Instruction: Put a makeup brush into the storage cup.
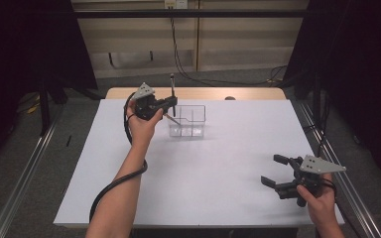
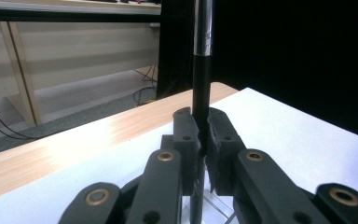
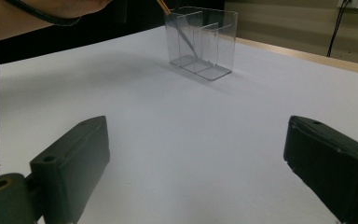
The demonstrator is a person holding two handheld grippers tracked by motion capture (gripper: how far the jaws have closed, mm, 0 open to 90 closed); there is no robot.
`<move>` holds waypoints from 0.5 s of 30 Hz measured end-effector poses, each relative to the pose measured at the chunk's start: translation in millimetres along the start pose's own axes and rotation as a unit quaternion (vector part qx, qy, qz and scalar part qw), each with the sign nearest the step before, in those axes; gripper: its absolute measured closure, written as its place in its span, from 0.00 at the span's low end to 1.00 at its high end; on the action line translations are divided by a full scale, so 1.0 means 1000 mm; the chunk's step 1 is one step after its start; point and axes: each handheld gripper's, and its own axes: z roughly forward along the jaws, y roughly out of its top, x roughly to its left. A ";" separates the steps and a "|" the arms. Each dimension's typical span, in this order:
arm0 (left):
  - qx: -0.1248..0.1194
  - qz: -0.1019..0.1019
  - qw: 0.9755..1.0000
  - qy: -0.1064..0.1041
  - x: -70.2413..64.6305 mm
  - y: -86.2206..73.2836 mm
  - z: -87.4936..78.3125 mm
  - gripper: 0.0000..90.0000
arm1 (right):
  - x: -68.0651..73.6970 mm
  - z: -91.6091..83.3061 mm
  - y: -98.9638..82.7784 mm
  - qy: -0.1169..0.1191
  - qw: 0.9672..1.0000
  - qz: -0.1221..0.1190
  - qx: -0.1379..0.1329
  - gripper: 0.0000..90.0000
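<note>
Pen [image 2: 202,70] lower end hidden behind left tongs [image 2: 203,135].

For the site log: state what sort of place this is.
Probably a lab recording bay: a white table framed by black curtains, aluminium rails on the floor, and loose cables along the back wall.

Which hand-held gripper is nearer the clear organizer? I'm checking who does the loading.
Left. The left hand-held gripper holds a pen right at the clear organizer; the right hand-held gripper hovers open, far off near the table's front right.

White table [image 1: 228,188], grey floor [image 1: 79,124], beige wall [image 1: 238,44], black curtains [image 1: 25,39].
</note>
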 end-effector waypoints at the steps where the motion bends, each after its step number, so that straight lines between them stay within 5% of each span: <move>1: 0.000 0.000 1.000 0.002 0.000 0.000 0.000 0.93 | 0.000 0.000 0.000 0.000 1.000 0.000 0.000 0.07; 15: 0.007 -0.002 1.000 0.001 0.001 -0.007 -0.001 0.93 | 0.000 0.001 0.000 0.000 1.000 -0.002 0.000 0.07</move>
